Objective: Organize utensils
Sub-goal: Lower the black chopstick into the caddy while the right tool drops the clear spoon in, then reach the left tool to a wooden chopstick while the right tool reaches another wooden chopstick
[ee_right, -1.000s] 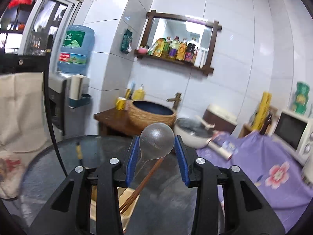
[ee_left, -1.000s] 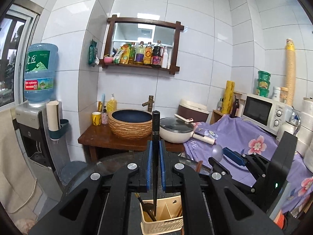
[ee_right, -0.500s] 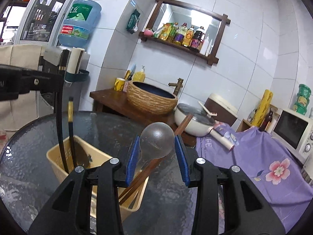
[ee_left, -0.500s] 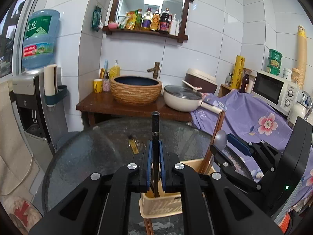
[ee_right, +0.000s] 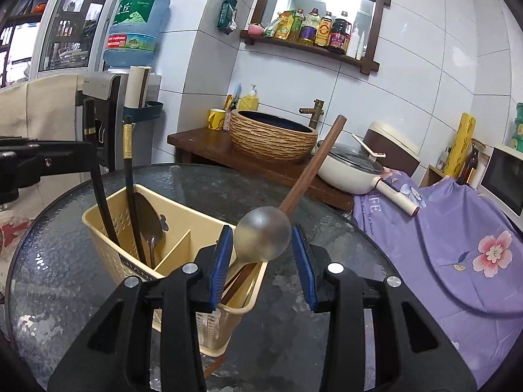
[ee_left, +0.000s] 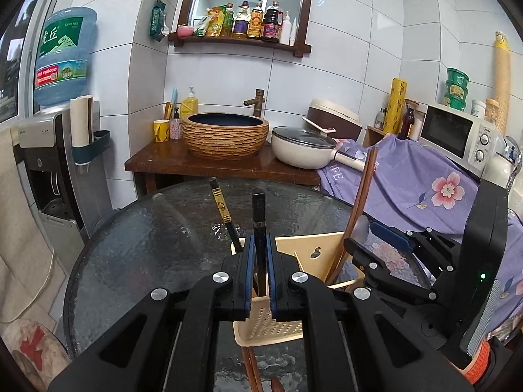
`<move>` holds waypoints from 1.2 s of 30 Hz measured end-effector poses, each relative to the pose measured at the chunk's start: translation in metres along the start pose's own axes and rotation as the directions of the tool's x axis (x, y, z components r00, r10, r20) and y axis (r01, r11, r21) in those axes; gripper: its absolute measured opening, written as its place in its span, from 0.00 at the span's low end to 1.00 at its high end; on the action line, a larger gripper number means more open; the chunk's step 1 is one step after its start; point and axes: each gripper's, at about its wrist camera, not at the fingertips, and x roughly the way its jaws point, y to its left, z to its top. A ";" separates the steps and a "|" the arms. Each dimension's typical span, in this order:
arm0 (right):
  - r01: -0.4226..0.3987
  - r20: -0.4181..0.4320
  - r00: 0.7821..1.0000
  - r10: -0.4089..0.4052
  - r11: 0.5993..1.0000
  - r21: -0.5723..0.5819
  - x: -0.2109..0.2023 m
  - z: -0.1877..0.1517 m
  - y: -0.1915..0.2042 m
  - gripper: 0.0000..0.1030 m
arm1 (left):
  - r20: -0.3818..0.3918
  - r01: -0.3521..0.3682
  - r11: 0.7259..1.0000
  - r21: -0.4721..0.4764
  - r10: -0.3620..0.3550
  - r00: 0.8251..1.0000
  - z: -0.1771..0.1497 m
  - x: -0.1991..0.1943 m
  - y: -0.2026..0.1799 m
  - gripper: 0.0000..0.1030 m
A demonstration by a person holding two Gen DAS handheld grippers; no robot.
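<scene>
Left gripper (ee_left: 260,274) clamps a black chopstick (ee_left: 260,225) at frame center, over the holder (ee_right: 176,228); right gripper (ee_right: 263,254) seemingly spread around the spoon (ee_right: 263,232).

Beige divided caddy (ee_right: 183,219), black-handled utensils (ee_right: 130,176) upright; steel spoon (ee_right: 263,232) tilted
</scene>
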 end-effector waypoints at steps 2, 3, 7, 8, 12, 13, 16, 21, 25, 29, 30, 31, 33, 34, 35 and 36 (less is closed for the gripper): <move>0.000 0.005 1.000 0.000 1.000 0.003 -0.002 -0.002 0.000 0.42 | 0.003 0.004 1.000 -0.003 -0.004 1.000 -0.001 -0.001 0.000 0.08; 0.001 0.010 1.000 -0.001 1.000 0.008 -0.004 -0.003 -0.001 0.45 | 0.004 0.005 1.000 -0.006 -0.005 1.000 -0.001 -0.001 0.001 0.08; -0.001 0.028 1.000 0.000 1.000 0.029 -0.014 -0.007 -0.004 0.53 | 0.021 0.003 1.000 -0.010 -0.003 1.000 -0.004 -0.008 0.003 0.34; -0.004 0.028 1.000 0.003 0.999 0.034 -0.018 -0.010 -0.004 0.55 | 0.030 0.003 1.000 -0.009 -0.003 1.000 -0.005 -0.012 0.004 0.48; 0.008 0.044 0.999 -0.011 0.999 0.054 -0.034 -0.017 -0.009 0.65 | 0.065 -0.010 1.000 -0.015 0.011 0.998 -0.014 -0.028 0.007 0.74; 0.009 0.046 0.999 -0.012 0.998 0.059 -0.038 -0.021 -0.010 0.67 | 0.068 -0.014 1.000 -0.018 0.015 0.998 -0.017 -0.032 0.008 0.77; 0.014 0.044 0.999 -0.017 0.997 0.076 -0.051 -0.028 -0.012 0.77 | 0.051 -0.026 0.999 -0.029 0.027 0.998 -0.030 -0.040 0.013 0.86; -0.047 -0.026 0.998 0.051 0.991 0.126 -0.062 -0.052 -0.011 0.85 | -0.024 -0.043 0.999 -0.016 0.042 0.999 -0.061 -0.038 0.018 0.90; -0.103 -0.144 0.981 0.127 0.981 0.167 -0.052 -0.078 -0.002 0.85 | -0.140 -0.044 0.998 -0.033 0.039 0.989 -0.094 -0.023 0.025 0.89; -0.115 -0.236 0.958 0.161 0.974 0.196 -0.042 -0.105 0.010 0.85 | -0.211 -0.028 0.997 -0.065 0.014 0.977 -0.118 -0.015 0.028 0.82; -0.116 -0.261 0.950 0.169 0.972 0.206 -0.038 -0.112 0.013 0.85 | -0.225 -0.025 0.998 -0.062 0.010 0.974 -0.122 -0.013 0.028 0.80; -0.121 -0.282 0.942 0.180 0.969 0.214 -0.036 -0.117 0.016 0.85 | -0.238 -0.023 0.998 -0.056 0.009 0.971 -0.126 -0.011 0.027 0.77; -0.128 -0.317 0.928 0.197 0.966 0.226 -0.032 -0.127 0.023 0.85 | -0.265 -0.017 0.999 -0.047 0.004 0.964 -0.135 -0.008 0.025 0.69; -0.125 -0.329 0.924 0.196 0.966 0.226 -0.031 -0.131 0.026 0.85 | -0.278 -0.012 0.999 -0.048 -0.001 0.961 -0.139 -0.006 0.025 0.64; -0.124 -0.337 0.921 0.195 0.967 0.222 -0.030 -0.133 0.029 0.85 | -0.296 -0.005 0.999 -0.048 -0.010 0.955 -0.143 -0.003 0.025 0.59; -0.122 -0.351 0.917 0.192 0.970 0.212 -0.029 -0.137 0.033 0.84 | -0.309 0.000 0.999 -0.047 -0.014 0.951 -0.146 -0.001 0.024 0.57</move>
